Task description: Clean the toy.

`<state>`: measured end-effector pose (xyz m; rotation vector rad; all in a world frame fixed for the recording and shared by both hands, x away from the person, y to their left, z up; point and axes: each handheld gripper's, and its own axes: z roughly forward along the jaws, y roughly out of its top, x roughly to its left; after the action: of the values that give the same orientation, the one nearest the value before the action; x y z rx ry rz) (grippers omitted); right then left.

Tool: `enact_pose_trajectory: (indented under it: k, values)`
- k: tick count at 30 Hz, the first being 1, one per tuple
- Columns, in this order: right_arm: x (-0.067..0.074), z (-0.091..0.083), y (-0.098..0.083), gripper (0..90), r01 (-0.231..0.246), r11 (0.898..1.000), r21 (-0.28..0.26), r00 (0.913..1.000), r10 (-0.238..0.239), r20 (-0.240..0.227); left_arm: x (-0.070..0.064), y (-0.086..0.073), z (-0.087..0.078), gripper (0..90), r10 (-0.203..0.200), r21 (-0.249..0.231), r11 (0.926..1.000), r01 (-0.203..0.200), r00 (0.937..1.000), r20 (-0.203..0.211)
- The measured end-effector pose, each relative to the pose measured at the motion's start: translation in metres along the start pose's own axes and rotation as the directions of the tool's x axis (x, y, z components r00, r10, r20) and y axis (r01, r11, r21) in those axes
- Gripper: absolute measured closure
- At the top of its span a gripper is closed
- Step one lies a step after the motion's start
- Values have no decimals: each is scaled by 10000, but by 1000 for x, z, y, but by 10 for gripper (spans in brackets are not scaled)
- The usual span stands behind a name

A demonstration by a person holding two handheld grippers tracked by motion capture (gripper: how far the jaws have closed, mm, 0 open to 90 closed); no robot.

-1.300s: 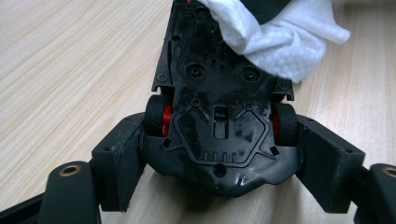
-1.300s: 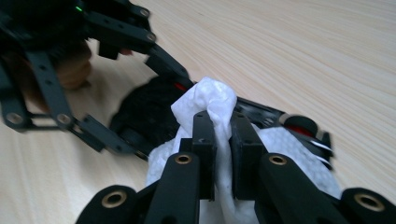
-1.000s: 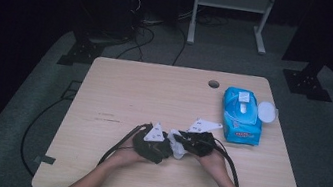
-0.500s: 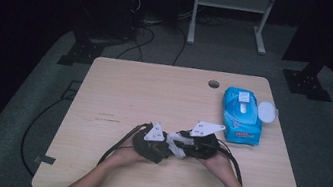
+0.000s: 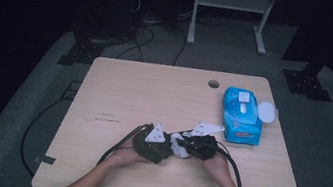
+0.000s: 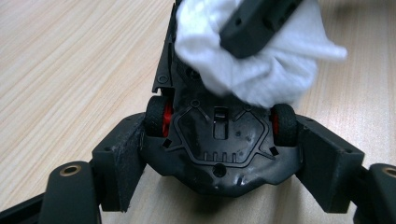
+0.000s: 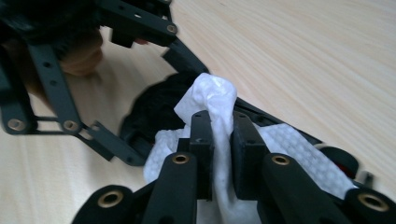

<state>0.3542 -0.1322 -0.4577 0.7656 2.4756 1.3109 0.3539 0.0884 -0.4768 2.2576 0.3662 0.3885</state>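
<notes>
A black toy car with red-hubbed wheels lies belly up between my left gripper's pads, which press on its two sides. My right gripper is shut on a bunched white wipe; its jaws have just been closing with the wipe between them. The wipe rests against the car's underside. In the high view the left gripper and the right gripper meet tip to tip near the table's front edge, with the wipe between them.
A blue pack of wipes lies at the right of the wooden table, its white lid open beside it. A cable hole sits near the far edge. Black cables trail from both grippers.
The right gripper has shifted slightly against the car with the wipe. The left gripper and the car have stayed put.
</notes>
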Motion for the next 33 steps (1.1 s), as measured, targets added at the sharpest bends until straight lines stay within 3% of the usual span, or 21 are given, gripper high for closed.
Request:
enact_pose_trajectory:
  k: [1, 4, 6, 9, 13, 15, 19, 21, 23, 25, 26, 27, 31, 33]
  values:
    - [0, 0, 0, 804, 0, 10000, 0, 10000, 0, 0, 0, 0, 0, 235, -15, 3, 10000, 15, 10000, 7]
    - [8, 9, 4, 805, 46, 10000, -14, 9978, -47, -656, -1, 2, 1, 235, 7, 44, 10000, -7, 10000, -2]
    - [20, 20, 10, 805, 222, 9997, 30, 9876, -214, -1556, -2, 2, 1, 235, 56, 34, 10000, -56, 10000, -17]
    - [23, 21, 11, 808, 524, 9986, 79, 9869, -506, -1535, 0, 1, 1, 235, -70, -9, 10000, 70, 10000, 69]
    - [11, 14, 9, 811, 505, 9986, 133, 9947, -491, -906, 0, 1, 1, 236, -15, 28, 10000, 14, 10000, 13]
    - [1, 7, 6, 813, 307, 9995, 123, 9984, -301, -476, 1, 1, 1, 235, -59, 39, 10000, 59, 10000, 43]
    - [-10, -2, 1, 814, -124, 9999, 31, 9996, 125, -238, 1, 3, 0, 235, -92, -43, 9999, 92, 10000, 35]
    - [-6, 0, 2, 815, -83, 10000, 41, 9992, 85, -385, 0, 3, 1, 236, -129, -79, 9999, 130, 9999, 60]
    - [2, 7, 5, 815, 4, 10000, 46, 9962, 0, -873, 0, 4, 2, 236, -154, -78, 9999, 154, 9999, 67]
    - [10, 15, 8, 814, 130, 9999, -17, 9902, -131, -1388, -1, 4, 3, 236, -51, -57, 10000, 51, 10000, 33]
    - [13, 19, 10, 814, 162, 9998, 69, 9828, -147, -1838, -2, 5, 3, 236, 59, 27, 10000, -59, 10000, 11]
    - [17, 22, 12, 814, 285, 9994, 170, 9804, -246, -1954, -2, 5, 3, 236, 158, 78, 9998, -157, 9999, -26]
    - [11, 20, 12, 817, 302, 9994, 164, 9856, -270, -1667, 0, 4, 2, 235, 6, -7, 10000, -6, 10000, -35]
    - [5, 12, 10, 818, 324, 9992, 235, 9909, -291, -1311, 0, 4, 1, 236, -24, -20, 10000, 23, 10000, -47]
